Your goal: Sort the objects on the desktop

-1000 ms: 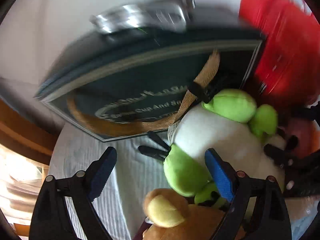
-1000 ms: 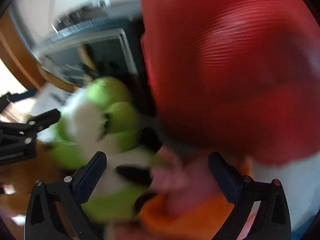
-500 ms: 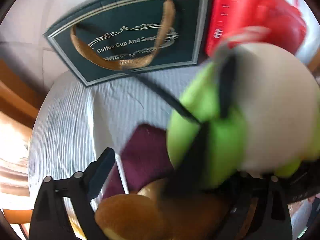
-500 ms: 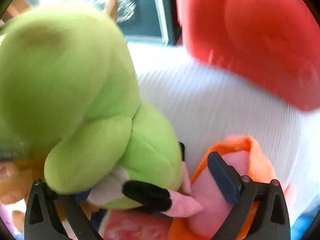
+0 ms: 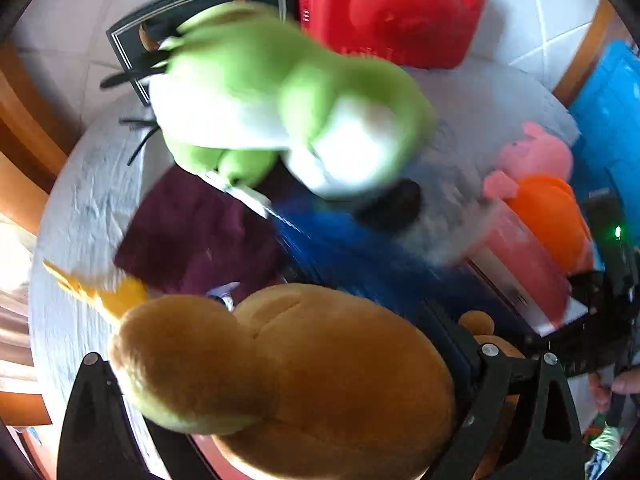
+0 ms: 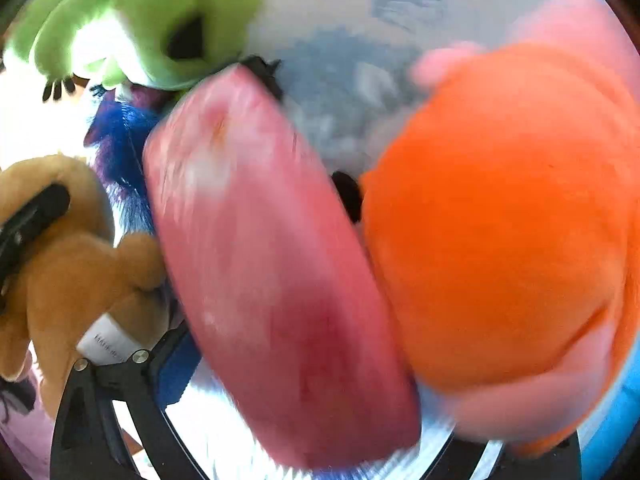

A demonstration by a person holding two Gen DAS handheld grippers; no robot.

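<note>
Roughly 1 green frog plush (image 5: 280,92), 1 brown plush (image 5: 304,376), 1 pink-orange pig plush (image 5: 548,200), 1 red case (image 5: 392,8).

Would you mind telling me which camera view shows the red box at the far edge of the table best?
The left wrist view shows it best: the red box sits at the top of the picture, fairly sharp, beside the dark gift bag. The right wrist view does not show it at all; blurred plush toys fill that picture.
</note>
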